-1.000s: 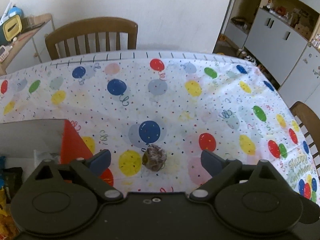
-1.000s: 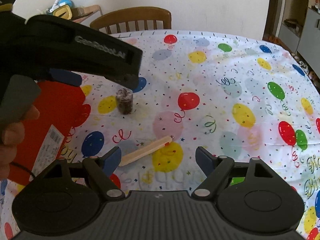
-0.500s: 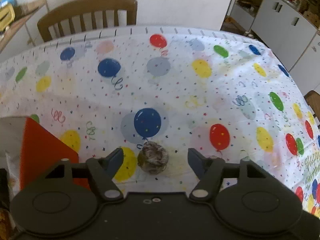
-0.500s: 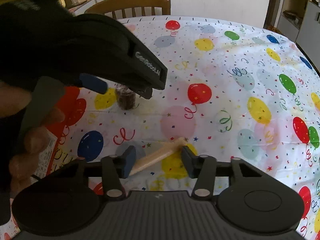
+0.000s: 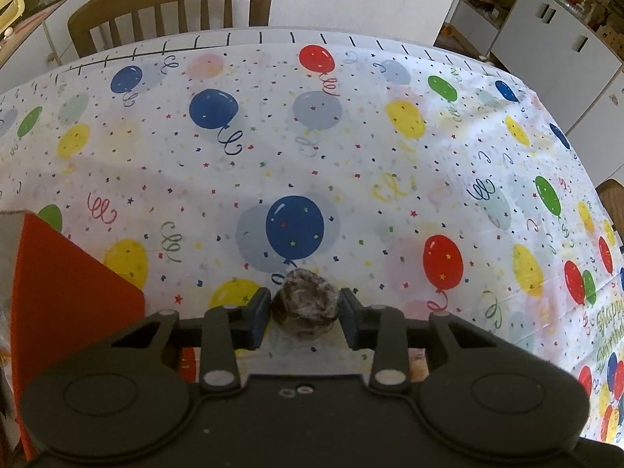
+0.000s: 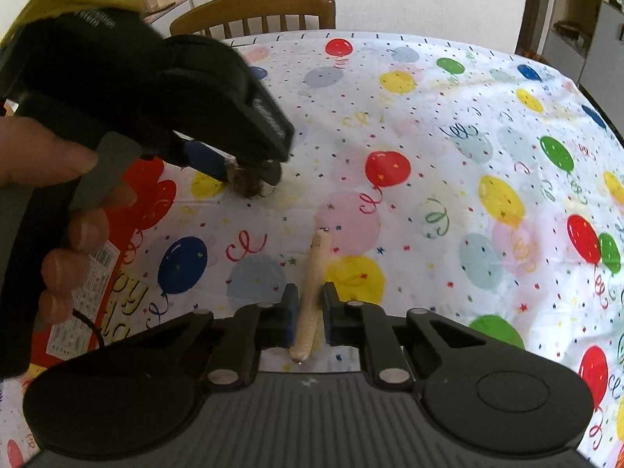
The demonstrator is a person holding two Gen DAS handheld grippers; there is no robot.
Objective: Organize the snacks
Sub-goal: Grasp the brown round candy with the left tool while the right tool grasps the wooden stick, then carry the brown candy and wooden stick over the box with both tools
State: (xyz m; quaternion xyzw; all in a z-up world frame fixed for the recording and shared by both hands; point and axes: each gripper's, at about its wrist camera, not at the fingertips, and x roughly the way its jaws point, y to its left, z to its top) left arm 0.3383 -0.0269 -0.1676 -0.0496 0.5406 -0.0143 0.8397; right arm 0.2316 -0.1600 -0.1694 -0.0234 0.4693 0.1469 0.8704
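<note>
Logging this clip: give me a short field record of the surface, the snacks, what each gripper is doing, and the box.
surface: balloon-print tablecloth
left gripper: just closed on the dark wrapped round snack, which sits on the cloth
right gripper: just closed on the pale stick snack
box: red box beside the left gripper
progress: both snacks gripped, not clearly lifted

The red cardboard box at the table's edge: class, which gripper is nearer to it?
Left. The left gripper, shut on the dark wrapped round snack, sits just beside the red cardboard box. The right gripper, shut on the pale stick snack, is farther away.
</note>
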